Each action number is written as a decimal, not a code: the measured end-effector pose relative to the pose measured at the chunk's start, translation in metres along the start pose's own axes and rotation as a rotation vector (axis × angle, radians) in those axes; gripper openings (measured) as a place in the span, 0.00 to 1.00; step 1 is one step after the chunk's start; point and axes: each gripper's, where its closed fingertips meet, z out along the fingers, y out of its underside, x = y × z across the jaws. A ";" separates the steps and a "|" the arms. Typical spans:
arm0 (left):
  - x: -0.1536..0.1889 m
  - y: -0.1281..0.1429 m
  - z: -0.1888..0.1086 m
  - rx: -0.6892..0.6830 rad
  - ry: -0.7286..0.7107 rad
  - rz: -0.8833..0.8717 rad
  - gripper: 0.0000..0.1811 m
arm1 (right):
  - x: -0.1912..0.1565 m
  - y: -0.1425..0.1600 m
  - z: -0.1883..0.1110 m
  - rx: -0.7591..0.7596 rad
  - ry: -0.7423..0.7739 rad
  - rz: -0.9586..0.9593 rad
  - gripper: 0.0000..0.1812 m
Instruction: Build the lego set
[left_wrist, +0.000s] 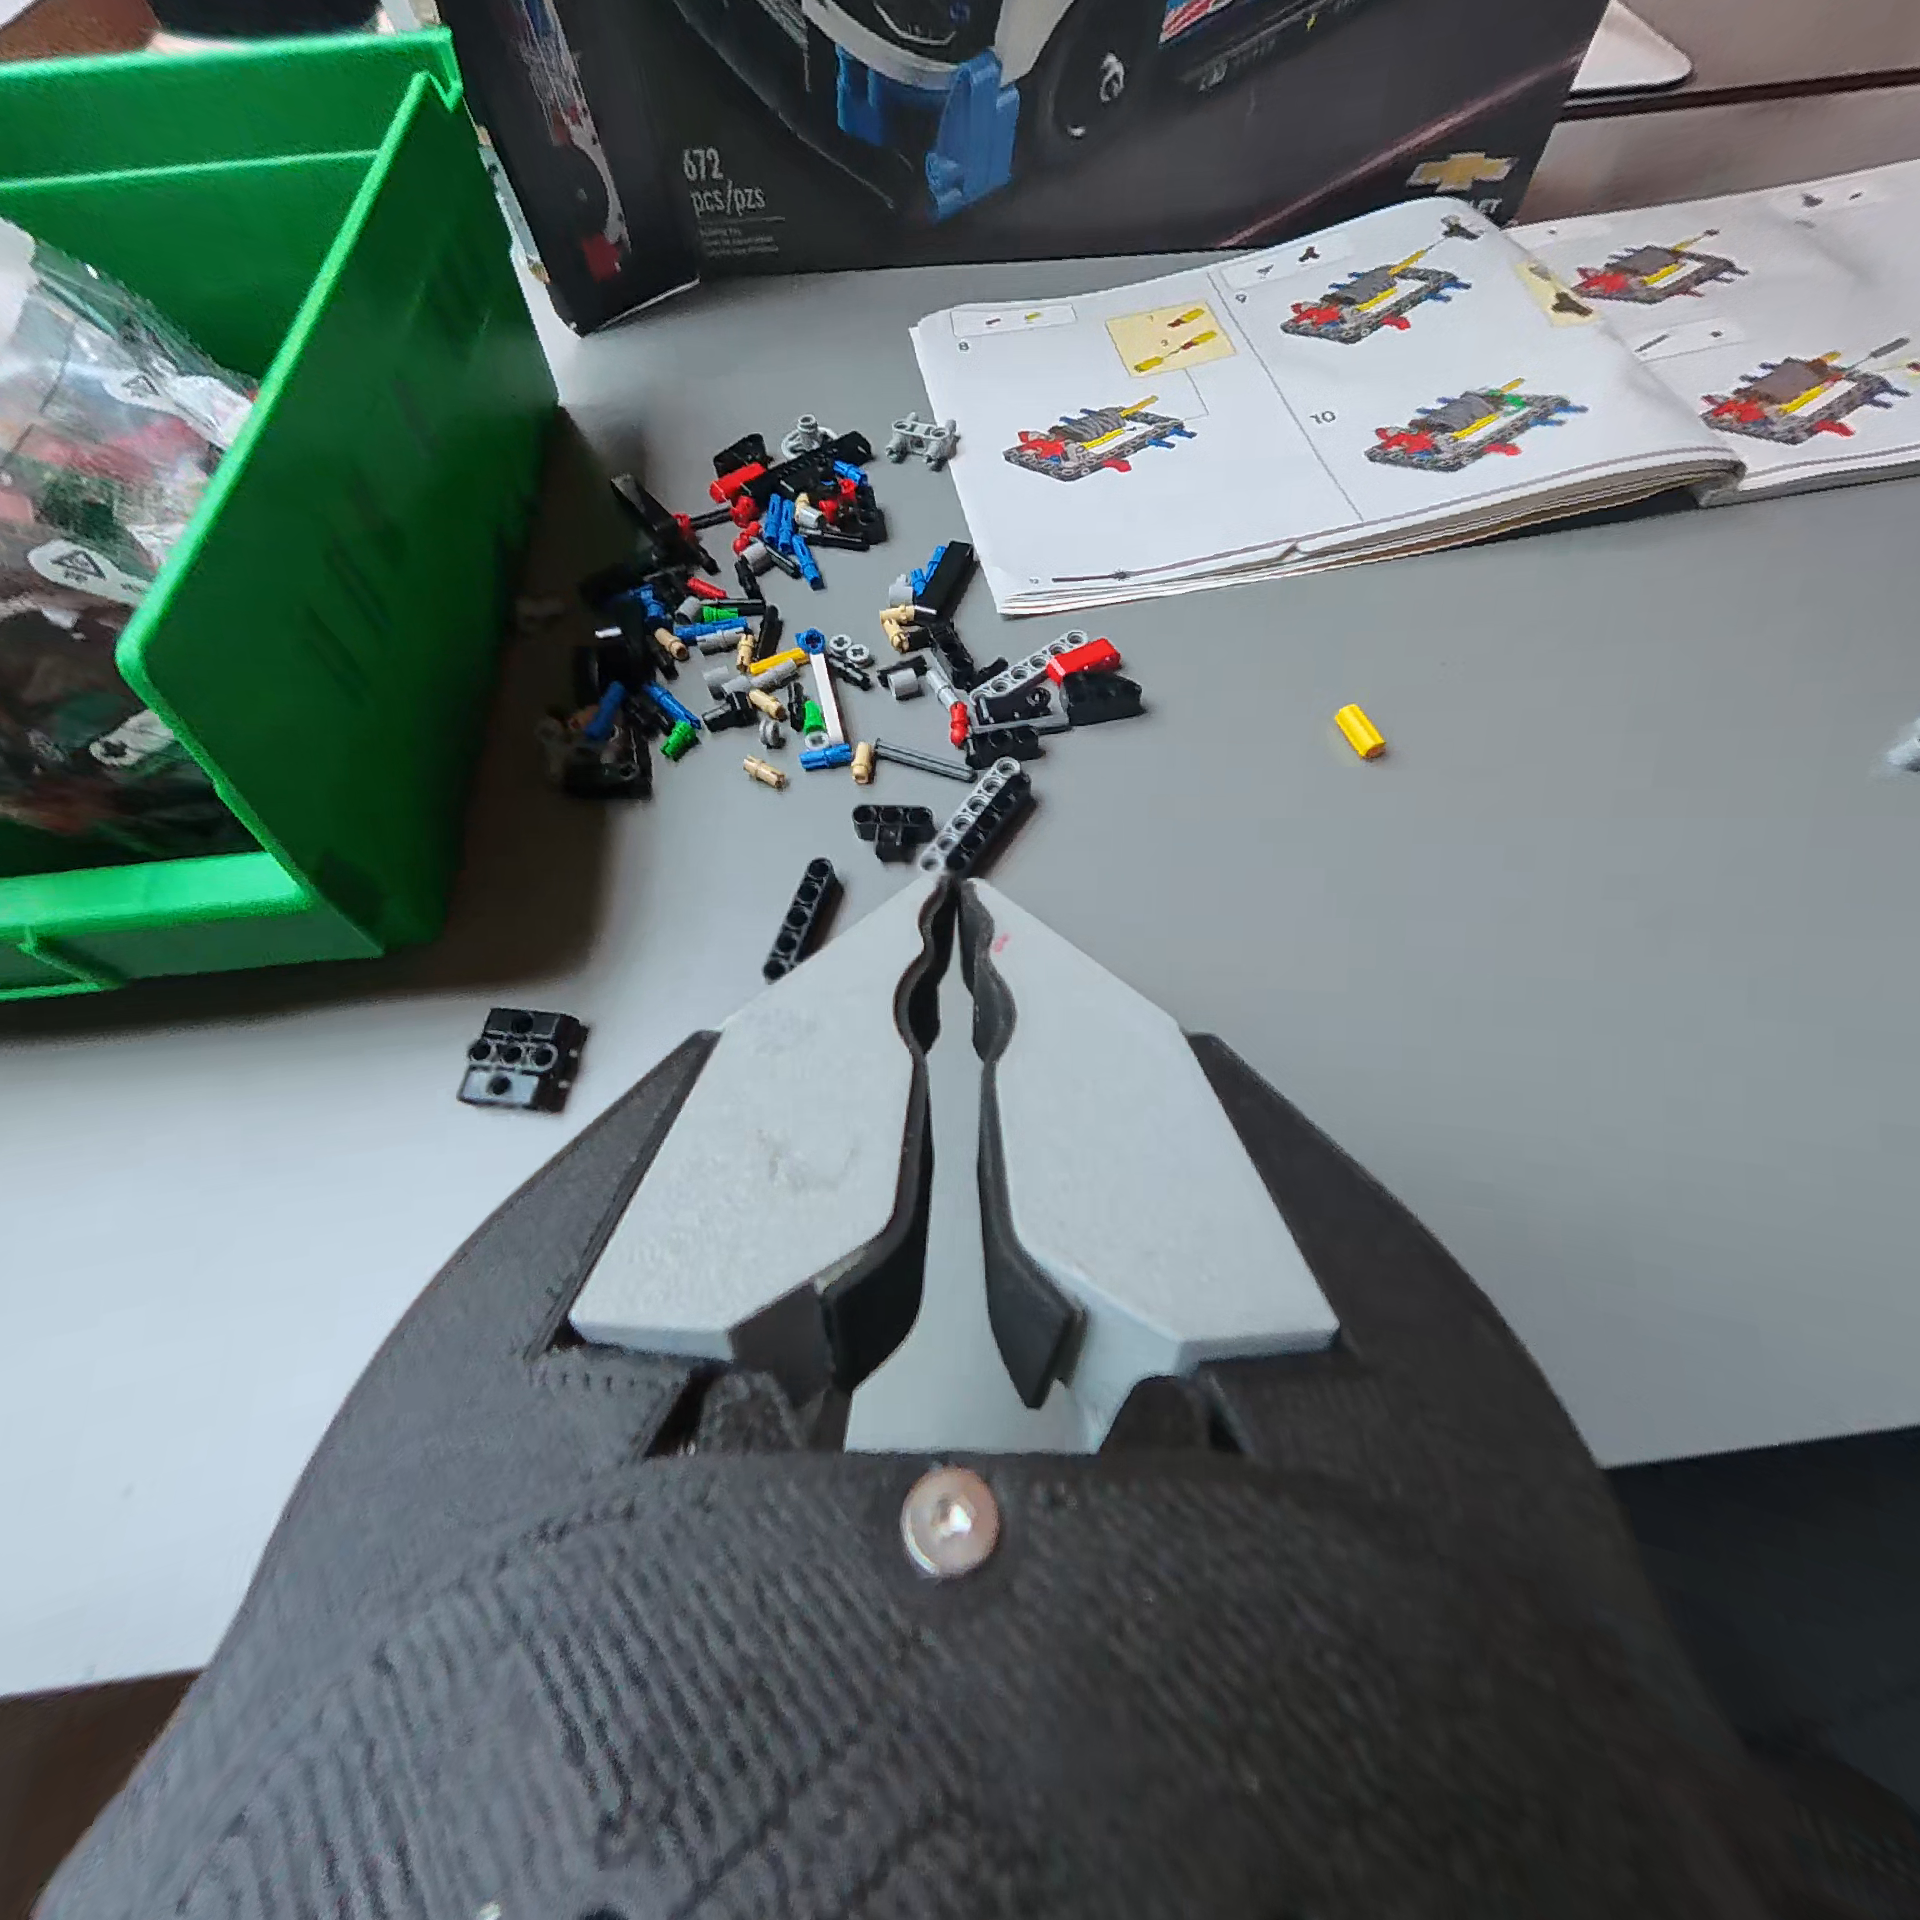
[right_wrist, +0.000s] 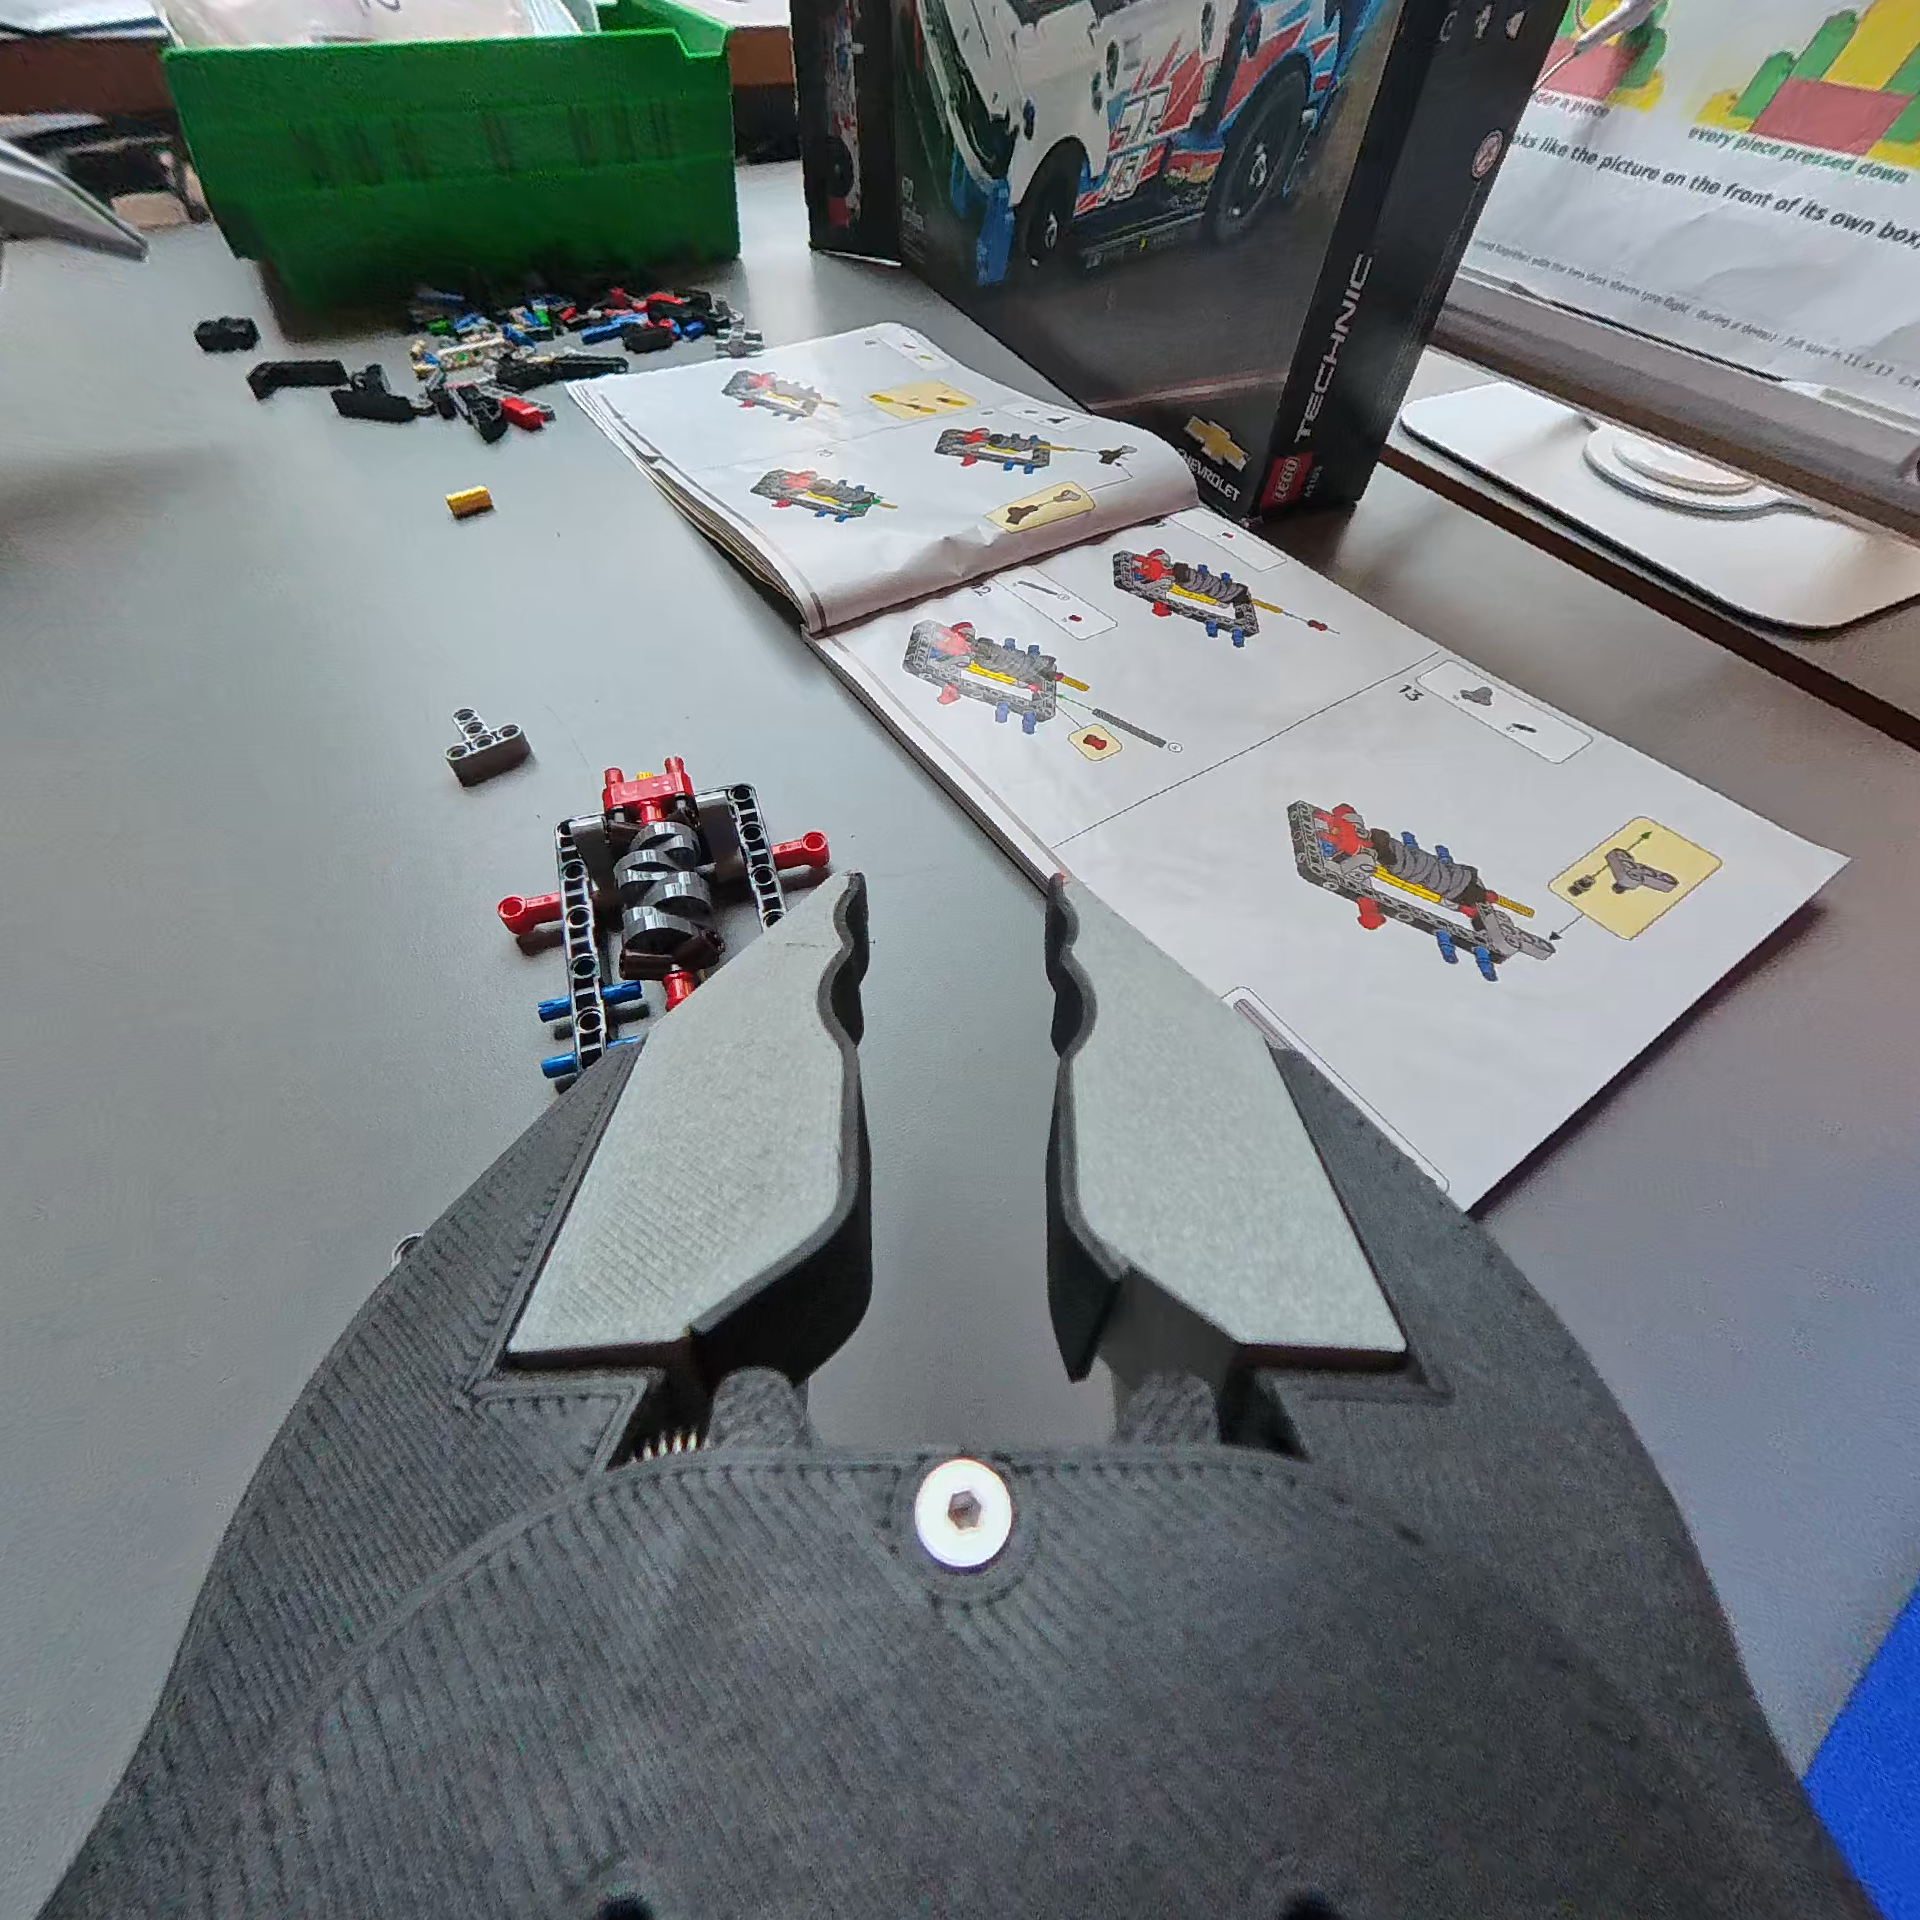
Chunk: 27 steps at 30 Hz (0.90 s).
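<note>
- Grey and matte, the surface (right_wrist: 260, 644) carried the whole job, with the set's dark box (right_wrist: 1164, 208) standing at its far edge and an open instruction booklet (right_wrist: 1299, 748) lying flat in front of it.
- Only a small sub-assembly (right_wrist: 665, 894) was built: a grey beam frame around a dark ridged core, with red pieces at one end and sides and blue pins along the near side. It lay just left of the right gripper (right_wrist: 951, 914), not touching it.
- That right gripper was spread wide with nothing between its jaws, hovering over bare surface beside the booklet's edge.
- The left gripper (left_wrist: 951, 894) was closed tip to tip and gripped nothing visible, its point just short of a dark holed beam (left_wrist: 982, 816) at the pile's near edge.
- Most of the build looked undone: a loose pile of parts (left_wrist: 769, 634) in black, blue, red, tan and grey was scattered by the bin, and a yellow piece (left_wrist: 1359, 730) and a grey T-shaped piece (right_wrist: 486, 746) lay apart.
- A green bin (left_wrist: 312, 582) held sealed clear bags (left_wrist: 83, 540) of further parts, apparently unopened; their exact contents could not be made out.
- Judging by the booklet's pages, the work sat at an early stage.
</note>
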 end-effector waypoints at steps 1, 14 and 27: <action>-0.002 -0.004 0.002 0.002 -0.004 0.017 0.00 | 0.000 0.000 0.000 0.001 -0.005 0.006 0.17; -0.004 -0.020 0.086 -0.306 0.178 0.165 0.04 | 0.002 0.000 0.000 0.018 -0.022 0.034 0.16; -0.033 -0.004 0.124 -0.605 0.191 0.178 0.00 | 0.000 -0.002 -0.002 0.028 -0.055 0.060 0.15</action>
